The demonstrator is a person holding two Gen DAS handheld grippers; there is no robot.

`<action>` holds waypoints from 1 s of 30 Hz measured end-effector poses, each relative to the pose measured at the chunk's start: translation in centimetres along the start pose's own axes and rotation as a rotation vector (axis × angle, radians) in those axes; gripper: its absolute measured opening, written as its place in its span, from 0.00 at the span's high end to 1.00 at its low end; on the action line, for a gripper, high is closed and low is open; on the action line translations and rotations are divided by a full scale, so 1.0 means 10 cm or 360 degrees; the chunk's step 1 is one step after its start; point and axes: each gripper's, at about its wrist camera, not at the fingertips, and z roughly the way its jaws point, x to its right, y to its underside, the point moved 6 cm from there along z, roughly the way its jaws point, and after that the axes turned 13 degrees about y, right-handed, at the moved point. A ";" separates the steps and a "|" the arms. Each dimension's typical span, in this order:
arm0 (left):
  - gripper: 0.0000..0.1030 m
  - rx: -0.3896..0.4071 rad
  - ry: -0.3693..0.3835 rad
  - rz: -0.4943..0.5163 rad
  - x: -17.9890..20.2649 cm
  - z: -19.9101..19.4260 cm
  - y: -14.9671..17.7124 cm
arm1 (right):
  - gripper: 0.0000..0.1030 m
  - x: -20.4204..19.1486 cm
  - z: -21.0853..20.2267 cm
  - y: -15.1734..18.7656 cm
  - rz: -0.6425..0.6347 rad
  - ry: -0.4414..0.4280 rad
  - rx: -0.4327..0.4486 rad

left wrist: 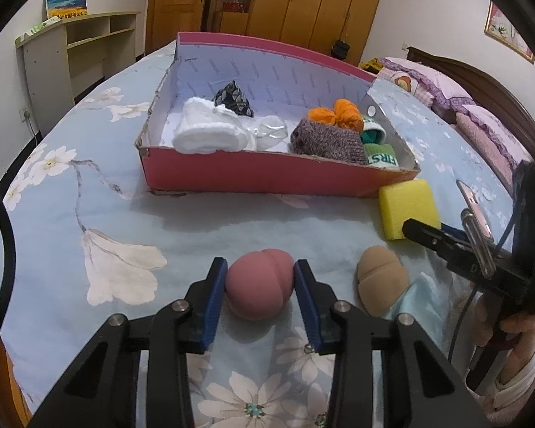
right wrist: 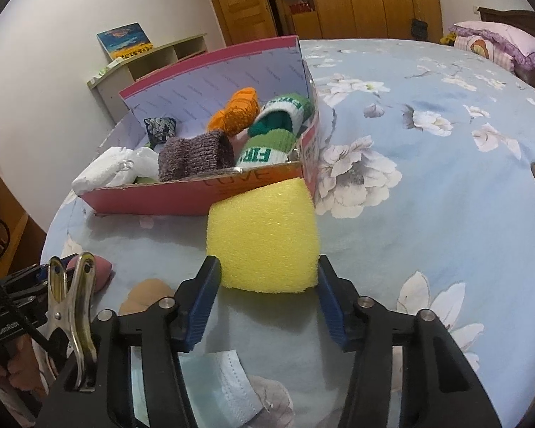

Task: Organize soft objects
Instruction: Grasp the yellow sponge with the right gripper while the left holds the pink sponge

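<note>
My left gripper (left wrist: pixel 260 271) jaws clench the pink sponge (left wrist: pixel 258 281) near the bed's (left wrist: pixel 100 185) front edge; my right gripper (right wrist: pixel 267 271) jaws grasp the yellow sponge (right wrist: pixel 264 235) touching the red box (right wrist: pixel 182 196)

Left gripper (left wrist: pixel 261 278) gripping, right gripper (right wrist: pixel 267 278) gripping

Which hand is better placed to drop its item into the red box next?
Right, probably: its tongs bracket the yellow sponge lying against the red box; the left tongs clasp the pink puff farther away.
</note>
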 end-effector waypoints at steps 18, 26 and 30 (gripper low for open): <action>0.61 0.0065 -0.0013 0.0005 0.05 -0.16 -0.06 | 0.63 0.05 -0.22 -0.01 0.0067 -0.0054 0.0076; 0.61 0.0086 -0.0008 -0.0005 0.06 -0.21 -0.10 | 0.65 0.02 -0.34 -0.05 0.0062 -0.0086 0.0124; 0.61 0.0100 -0.0014 -0.0005 0.06 -0.23 -0.14 | 0.65 0.00 -0.41 -0.08 0.0060 -0.0100 0.0151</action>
